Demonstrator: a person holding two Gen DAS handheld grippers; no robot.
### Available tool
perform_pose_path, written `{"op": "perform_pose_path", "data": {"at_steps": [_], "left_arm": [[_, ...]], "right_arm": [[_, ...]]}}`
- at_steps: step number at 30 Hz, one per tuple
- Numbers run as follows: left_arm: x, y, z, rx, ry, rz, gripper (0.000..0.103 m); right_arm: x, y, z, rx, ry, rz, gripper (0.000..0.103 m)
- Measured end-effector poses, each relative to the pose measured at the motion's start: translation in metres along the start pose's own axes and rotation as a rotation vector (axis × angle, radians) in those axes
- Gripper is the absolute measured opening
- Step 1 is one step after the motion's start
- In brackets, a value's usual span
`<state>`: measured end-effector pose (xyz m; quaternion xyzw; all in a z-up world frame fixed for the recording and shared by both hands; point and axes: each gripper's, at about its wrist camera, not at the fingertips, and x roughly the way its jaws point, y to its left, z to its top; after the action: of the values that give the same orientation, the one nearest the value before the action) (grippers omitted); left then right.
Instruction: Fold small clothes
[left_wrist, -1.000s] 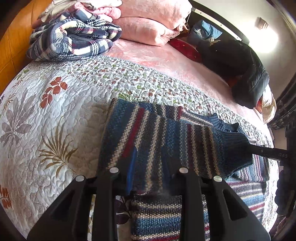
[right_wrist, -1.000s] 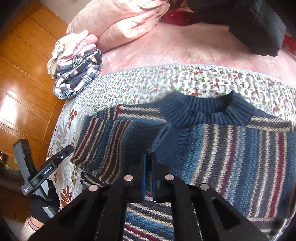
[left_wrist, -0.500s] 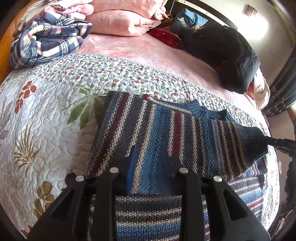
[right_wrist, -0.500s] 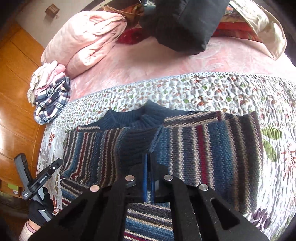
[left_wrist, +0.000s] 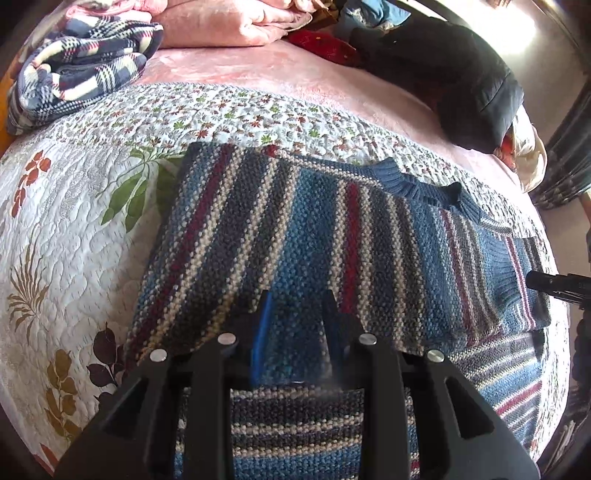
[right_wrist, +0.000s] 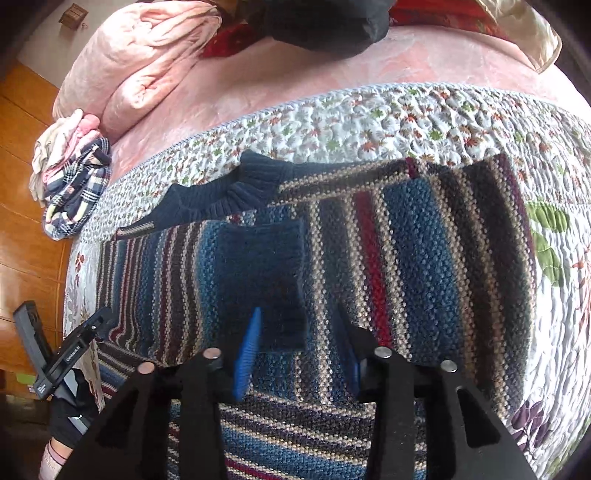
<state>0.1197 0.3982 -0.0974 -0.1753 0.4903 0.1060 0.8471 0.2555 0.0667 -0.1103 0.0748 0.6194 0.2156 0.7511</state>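
Lying on one floral quilt (left_wrist: 74, 221), one striped sweater (left_wrist: 295, 236) has two sleeves folded across; left gripper (left_wrist: 297, 314) and right gripper (right_wrist: 299, 332) both gape, holding nothing

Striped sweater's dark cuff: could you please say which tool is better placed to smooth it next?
Probably right: the right tool is open over the dark cuff; the left tool sits far off.
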Motion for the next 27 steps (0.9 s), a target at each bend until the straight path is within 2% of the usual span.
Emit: {"op": "perform_pose_path", "data": {"at_steps": [4, 6, 7, 8, 11, 14, 18, 21, 23, 24, 27], "left_arm": [[0.0, -0.007, 0.005, 0.034, -0.006, 0.011, 0.029], [0.002, -0.007, 0.006, 0.034, -0.005, 0.016, 0.029], [0.002, -0.006, 0.007, 0.029, -0.006, 0.017, 0.029], [0.001, -0.004, 0.008, 0.022, -0.01, 0.018, 0.029], [-0.002, 0.007, 0.01, -0.016, -0.03, 0.021, 0.029], [0.004, 0.019, 0.011, -0.059, -0.011, 0.023, 0.029], [0.02, 0.025, 0.007, -0.066, 0.034, 0.029, 0.028], [0.021, 0.024, 0.006, -0.058, 0.036, 0.036, 0.028], [0.018, 0.021, 0.008, -0.048, 0.04, 0.043, 0.028], [0.014, 0.019, 0.009, -0.044, 0.035, 0.042, 0.028], [-0.002, 0.008, 0.014, -0.013, -0.016, 0.006, 0.03]], "right_arm": [[0.021, 0.001, -0.003, 0.03, 0.052, 0.057, 0.042], [0.025, 0.008, -0.003, -0.002, 0.053, 0.012, 0.029], [0.022, 0.012, -0.003, -0.023, 0.04, -0.009, 0.015], [0.017, 0.014, -0.002, -0.037, 0.023, -0.011, 0.009], [-0.005, 0.011, 0.0, -0.04, -0.039, 0.009, 0.007], [-0.012, 0.007, 0.001, -0.047, -0.059, -0.075, 0.007], [0.008, -0.002, -0.002, -0.042, -0.005, -0.099, 0.007], [0.015, -0.005, -0.004, -0.038, 0.006, -0.103, 0.008], [0.012, -0.005, -0.003, -0.036, 0.006, -0.095, 0.01], [0.007, -0.005, -0.003, -0.037, -0.002, -0.099, 0.016], [-0.017, 0.002, -0.001, -0.06, -0.07, -0.091, 0.023]]}}
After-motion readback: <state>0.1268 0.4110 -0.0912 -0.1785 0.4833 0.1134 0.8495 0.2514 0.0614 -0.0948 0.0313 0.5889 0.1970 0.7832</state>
